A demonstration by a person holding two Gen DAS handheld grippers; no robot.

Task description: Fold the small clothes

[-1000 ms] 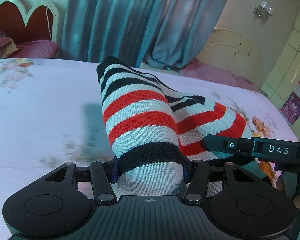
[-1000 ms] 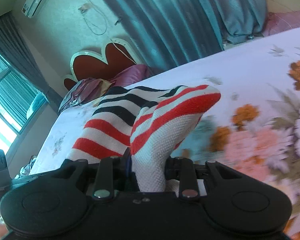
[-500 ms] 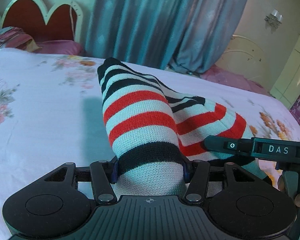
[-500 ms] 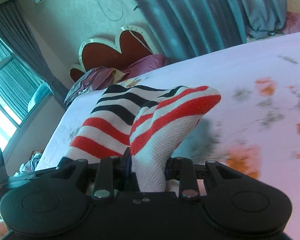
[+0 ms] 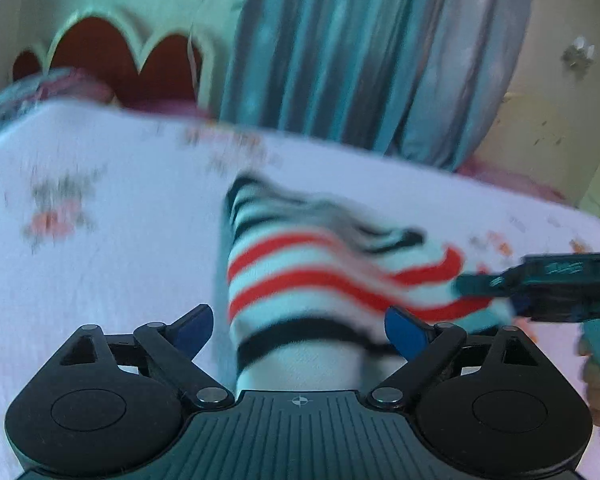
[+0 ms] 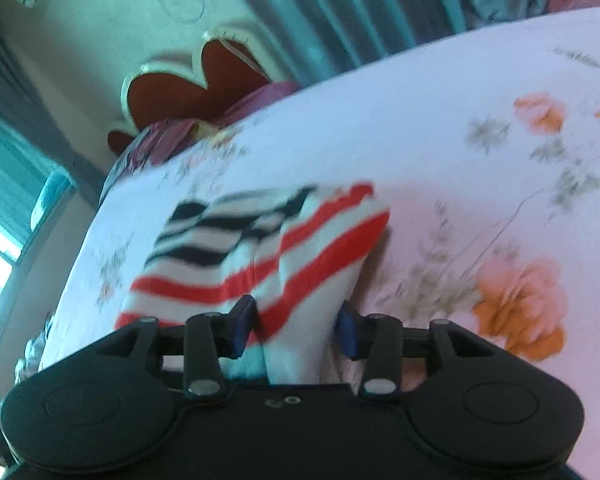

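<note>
A small knit garment (image 5: 308,276) with red, black and pale stripes lies on the floral bedsheet (image 5: 100,272). My left gripper (image 5: 300,332) is open, its blue pads apart on either side of the garment's near end. My right gripper (image 6: 296,328) is open too, its pads spread beside the garment (image 6: 260,248). The right gripper also shows at the right edge of the left wrist view (image 5: 512,292). Both views are motion-blurred.
A red scalloped headboard (image 5: 112,60) and purple pillows (image 6: 172,140) stand at the bed's far end. Teal curtains (image 5: 340,48) hang behind the bed. A window (image 6: 4,208) is at the left.
Both grippers have opened and let go of the garment, which has dropped onto the sheet. Both cameras have moved down toward the bed.
</note>
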